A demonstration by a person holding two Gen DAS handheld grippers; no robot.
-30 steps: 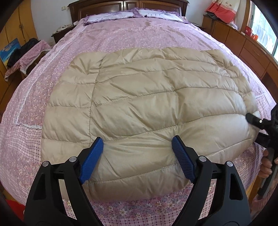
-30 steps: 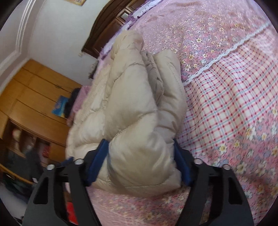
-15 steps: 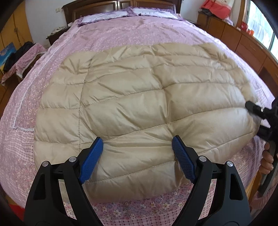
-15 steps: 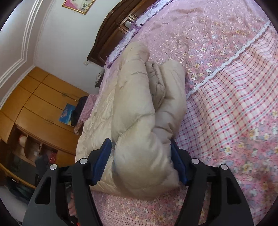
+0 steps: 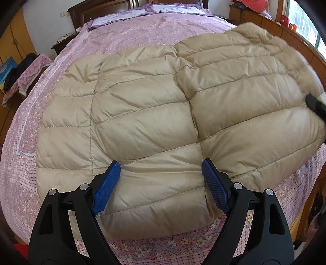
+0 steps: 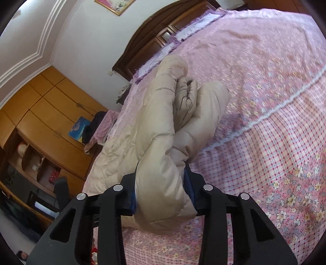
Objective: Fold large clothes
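Observation:
A beige quilted down jacket (image 5: 142,114) lies spread on the pink flowered bedspread (image 5: 142,30). My left gripper (image 5: 160,163) stands open over the jacket's near hem, its blue pads (image 5: 106,187) resting on the fabric with a puffed strip between them. In the right wrist view my right gripper (image 6: 162,169) is closing, and its pads squeeze the bunched side edge of the jacket (image 6: 161,126), which is lifted off the bedspread (image 6: 264,81). The right gripper's black tip (image 5: 314,103) shows at the raised right edge in the left wrist view.
A dark wooden headboard (image 5: 101,4) and pillows (image 5: 142,14) stand at the far end. Wooden wardrobes (image 6: 51,114) and a chair draped with clothes (image 5: 24,69) are on the left. A wooden dresser (image 5: 264,18) runs under the window on the right.
The right gripper's jaws have narrowed onto the jacket's edge and risen, lifting the jacket's right side off the bed. The left gripper has stayed in place.

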